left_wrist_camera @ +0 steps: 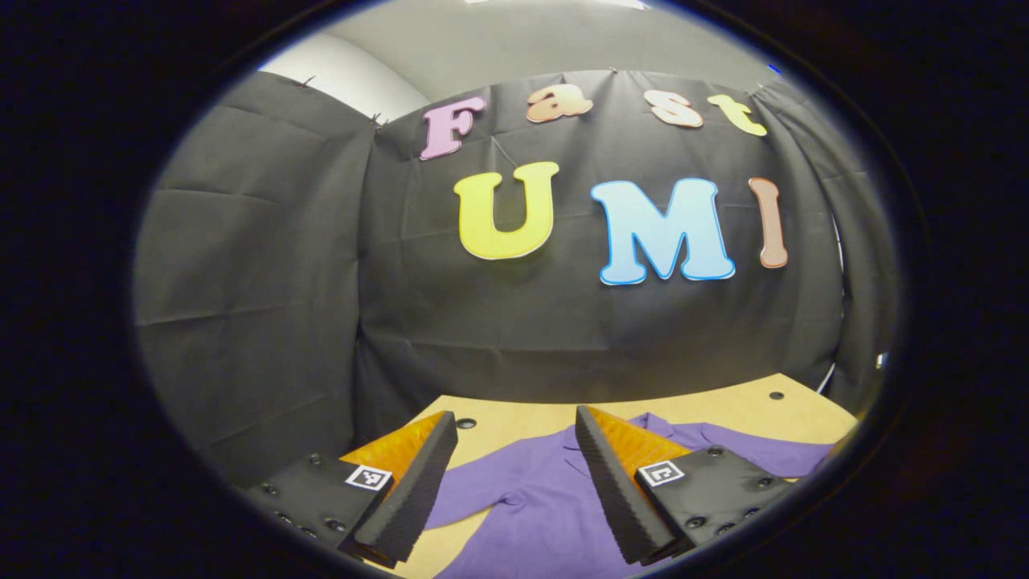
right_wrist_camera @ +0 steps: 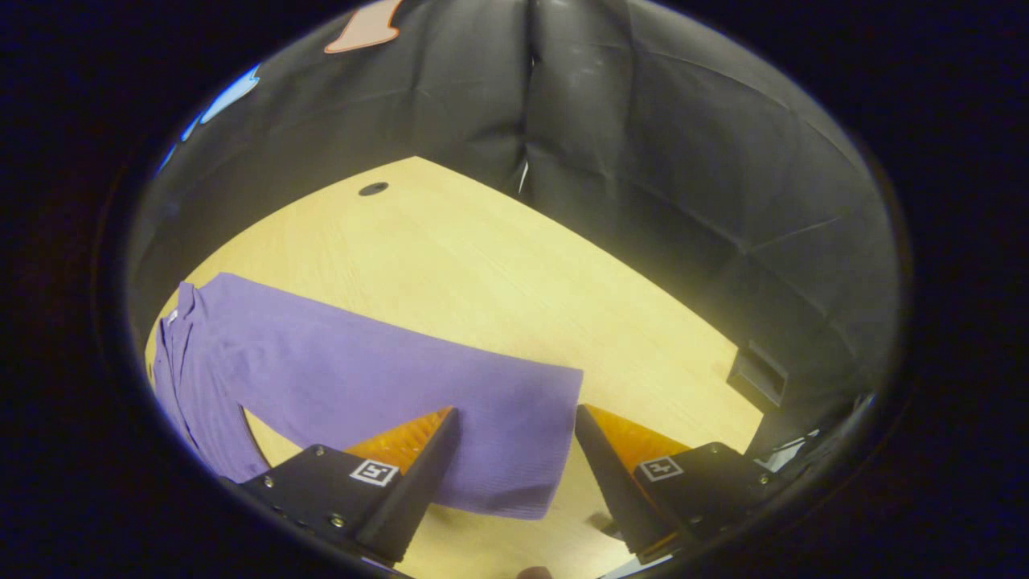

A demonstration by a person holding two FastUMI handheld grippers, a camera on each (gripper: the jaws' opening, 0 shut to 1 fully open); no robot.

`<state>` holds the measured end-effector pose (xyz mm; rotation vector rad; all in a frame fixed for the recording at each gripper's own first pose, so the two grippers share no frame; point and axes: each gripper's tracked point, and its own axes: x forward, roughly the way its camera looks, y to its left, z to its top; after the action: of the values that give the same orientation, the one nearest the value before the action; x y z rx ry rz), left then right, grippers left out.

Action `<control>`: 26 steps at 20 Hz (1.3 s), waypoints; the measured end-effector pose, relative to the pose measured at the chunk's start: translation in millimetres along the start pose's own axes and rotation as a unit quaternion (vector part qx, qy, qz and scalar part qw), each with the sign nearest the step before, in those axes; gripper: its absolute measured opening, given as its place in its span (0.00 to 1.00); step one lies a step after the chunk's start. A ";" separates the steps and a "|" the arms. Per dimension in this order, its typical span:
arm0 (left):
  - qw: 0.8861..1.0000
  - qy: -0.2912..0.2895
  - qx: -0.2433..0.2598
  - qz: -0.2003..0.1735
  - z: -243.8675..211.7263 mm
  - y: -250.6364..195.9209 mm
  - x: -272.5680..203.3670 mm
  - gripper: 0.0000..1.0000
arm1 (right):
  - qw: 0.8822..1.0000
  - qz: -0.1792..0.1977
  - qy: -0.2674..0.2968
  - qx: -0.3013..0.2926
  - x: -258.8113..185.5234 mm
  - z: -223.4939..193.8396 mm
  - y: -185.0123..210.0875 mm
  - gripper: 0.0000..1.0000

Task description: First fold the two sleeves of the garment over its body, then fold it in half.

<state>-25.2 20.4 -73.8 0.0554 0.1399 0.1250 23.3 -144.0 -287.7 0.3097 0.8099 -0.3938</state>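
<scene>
A purple knit long-sleeved garment [right_wrist_camera: 338, 378] is spread flat on the pale wooden table [right_wrist_camera: 498, 265], neither sleeve yet folded over the body. In the right gripper view, one long sleeve [right_wrist_camera: 450, 402] is seen running from the body at the far left toward the near right, its cuff end lying just ahead of and between the parted fingers of the right gripper [right_wrist_camera: 514, 450], which hold nothing. In the left gripper view, the collar region [left_wrist_camera: 563, 466] is seen beyond the left gripper [left_wrist_camera: 514, 482], likewise spread apart and empty. The right gripper is judged nearer to this sleeve, so the first fold would be expected along that axis.
</scene>
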 end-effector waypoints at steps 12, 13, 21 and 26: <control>1.000 -0.002 -0.009 -0.012 -5.0 3.0 -0.1 0.96 | 0.999 0.049 0.005 -0.007 3.8 -3.4 13.0 0.51; 1.000 -0.002 -0.010 -0.011 -5.2 5.0 0.2 0.96 | 0.999 0.046 0.005 0.004 5.0 -2.9 14.5 0.41; 1.000 0.005 -0.022 -0.009 -17.8 23.6 1.4 0.96 | 0.997 0.061 -0.039 0.024 -11.4 14.9 27.9 0.03; 0.999 0.008 -0.036 -0.026 -26.9 31.4 9.4 0.96 | 0.992 0.070 -0.105 0.021 -67.1 38.8 35.9 0.03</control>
<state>-23.6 54.0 -99.6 -0.0213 0.1519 0.0784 22.4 -113.5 -207.9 0.3554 0.5710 -0.3048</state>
